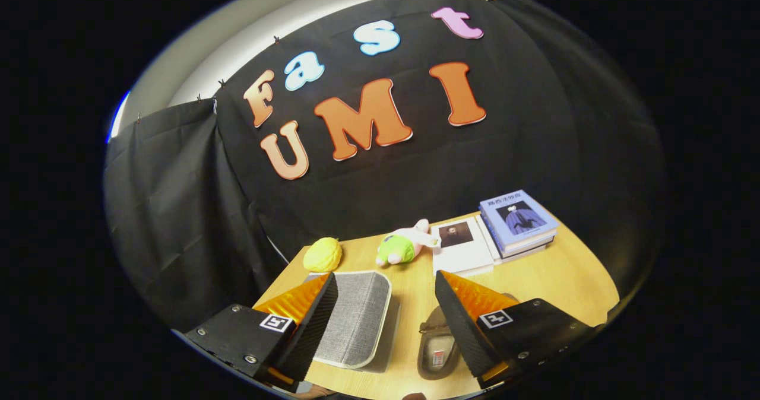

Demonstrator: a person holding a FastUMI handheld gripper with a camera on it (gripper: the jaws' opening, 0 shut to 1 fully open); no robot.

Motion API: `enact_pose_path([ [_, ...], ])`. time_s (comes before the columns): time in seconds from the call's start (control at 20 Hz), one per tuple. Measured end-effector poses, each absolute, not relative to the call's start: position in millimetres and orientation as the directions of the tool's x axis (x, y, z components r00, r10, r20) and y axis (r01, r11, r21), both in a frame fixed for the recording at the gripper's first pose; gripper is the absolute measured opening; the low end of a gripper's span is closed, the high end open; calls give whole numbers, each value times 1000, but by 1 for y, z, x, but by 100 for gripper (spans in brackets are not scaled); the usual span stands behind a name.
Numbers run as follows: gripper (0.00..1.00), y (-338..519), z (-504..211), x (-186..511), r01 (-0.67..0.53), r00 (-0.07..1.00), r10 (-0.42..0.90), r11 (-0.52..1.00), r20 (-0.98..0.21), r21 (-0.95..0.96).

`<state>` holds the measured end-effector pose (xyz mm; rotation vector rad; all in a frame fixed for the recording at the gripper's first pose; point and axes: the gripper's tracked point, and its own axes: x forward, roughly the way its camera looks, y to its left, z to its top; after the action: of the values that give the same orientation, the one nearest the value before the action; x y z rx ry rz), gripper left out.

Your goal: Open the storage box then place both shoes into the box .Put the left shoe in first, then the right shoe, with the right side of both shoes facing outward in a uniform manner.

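Observation:
A grey fabric storage box with a pale rim lies on the wooden table, its lid down, just ahead of my left finger. A brown shoe with a dark insole rests on the table between the fingers, close to the right finger. A second shoe edge peeks out behind that finger. My gripper hovers above both, open wide, with nothing between its fingers.
Beyond the box sit a yellow round plush and a green-and-pink plush toy. A white book and a stack of books with a blue cover lie at the far right. Black cloth walls the back.

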<state>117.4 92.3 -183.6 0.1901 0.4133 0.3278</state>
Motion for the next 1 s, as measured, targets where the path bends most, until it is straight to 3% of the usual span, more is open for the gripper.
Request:
enact_pose_path([
  [0.45,98,125,-284,148,-272,724,476,862,-500,427],
  [1.0,98,169,-341,154,-284,596,607,771,-525,570],
])
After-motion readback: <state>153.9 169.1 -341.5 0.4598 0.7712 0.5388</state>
